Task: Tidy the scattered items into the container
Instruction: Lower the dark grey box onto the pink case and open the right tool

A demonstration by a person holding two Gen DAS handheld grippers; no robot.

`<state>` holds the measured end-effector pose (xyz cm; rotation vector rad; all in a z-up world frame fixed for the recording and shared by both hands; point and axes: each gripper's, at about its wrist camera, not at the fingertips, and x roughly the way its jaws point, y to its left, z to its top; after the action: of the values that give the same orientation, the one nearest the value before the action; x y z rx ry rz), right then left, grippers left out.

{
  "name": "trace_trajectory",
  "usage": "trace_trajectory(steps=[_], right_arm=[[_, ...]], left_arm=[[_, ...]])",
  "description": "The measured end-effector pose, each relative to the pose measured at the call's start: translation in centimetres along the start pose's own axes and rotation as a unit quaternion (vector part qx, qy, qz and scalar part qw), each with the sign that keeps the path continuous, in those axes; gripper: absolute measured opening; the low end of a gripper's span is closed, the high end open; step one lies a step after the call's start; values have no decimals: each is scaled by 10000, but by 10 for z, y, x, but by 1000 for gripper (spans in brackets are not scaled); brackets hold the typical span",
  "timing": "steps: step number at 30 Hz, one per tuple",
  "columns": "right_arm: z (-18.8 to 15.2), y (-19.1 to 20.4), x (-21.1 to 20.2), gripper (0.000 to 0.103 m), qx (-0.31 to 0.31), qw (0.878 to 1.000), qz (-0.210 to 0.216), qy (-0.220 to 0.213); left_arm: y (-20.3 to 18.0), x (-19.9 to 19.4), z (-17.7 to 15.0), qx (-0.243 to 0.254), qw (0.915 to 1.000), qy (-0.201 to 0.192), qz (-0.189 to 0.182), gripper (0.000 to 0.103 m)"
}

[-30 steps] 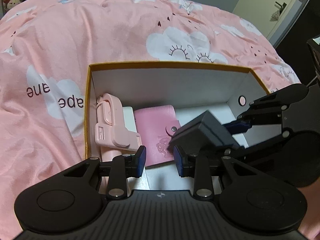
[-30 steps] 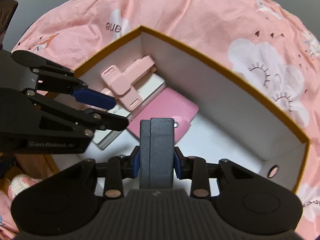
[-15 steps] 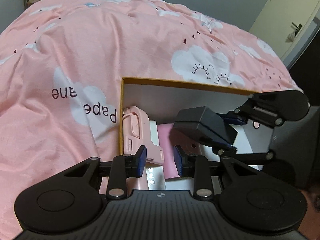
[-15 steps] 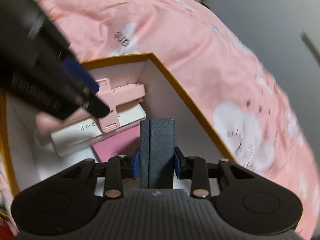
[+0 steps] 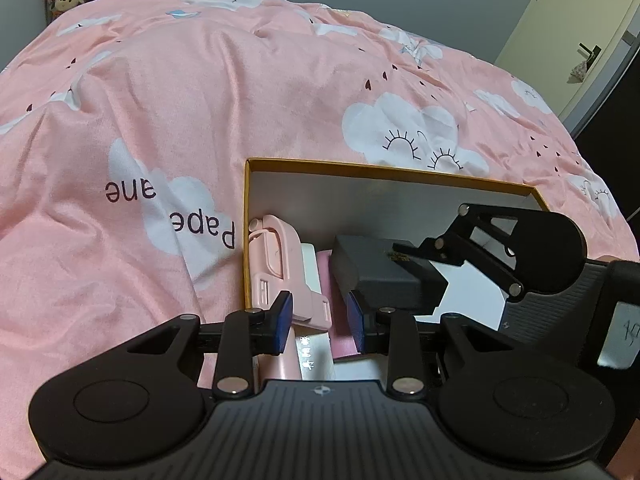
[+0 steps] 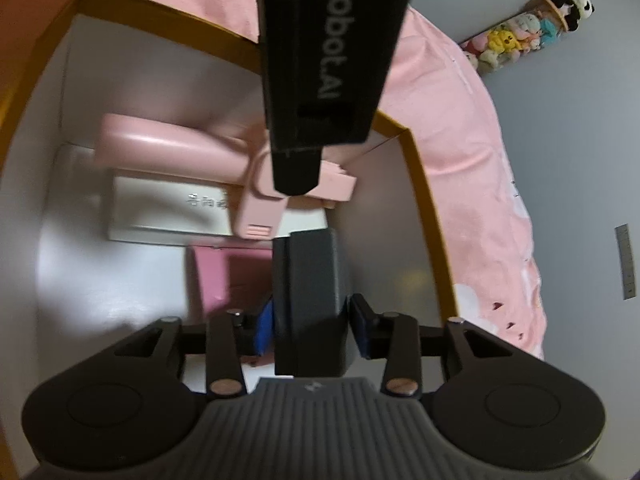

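Observation:
A white box with an orange rim (image 5: 384,168) sits on the pink bedspread. Inside lie a pink plastic holder (image 5: 276,264), a white flat case (image 5: 310,264) and a pink wallet (image 5: 338,332). My right gripper (image 6: 311,326) is shut on a dark grey box (image 6: 312,288) and holds it low inside the container, over the pink wallet (image 6: 224,276). The grey box also shows in the left wrist view (image 5: 384,272). My left gripper (image 5: 320,322) is open and empty above the box's near left part.
The pink cloud-print bedspread (image 5: 200,100) surrounds the box. The left gripper's body (image 6: 332,60) hangs close over the box in the right wrist view. Plush toys (image 6: 532,28) stand by the wall. A door (image 5: 576,32) is far right.
My right gripper has swung round and lowered the dark grey box deeper into the container. My left gripper has pulled back and up, staying open.

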<state>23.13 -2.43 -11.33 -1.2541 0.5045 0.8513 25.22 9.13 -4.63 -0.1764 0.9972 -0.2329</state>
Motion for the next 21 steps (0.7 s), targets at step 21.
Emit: trace_trajectory(steps=[21], right_arm=[[-39,-83,12,61,3363,9302,1457,206]], left_arm=[[-3,1,-1,35,10000,10,28,35]])
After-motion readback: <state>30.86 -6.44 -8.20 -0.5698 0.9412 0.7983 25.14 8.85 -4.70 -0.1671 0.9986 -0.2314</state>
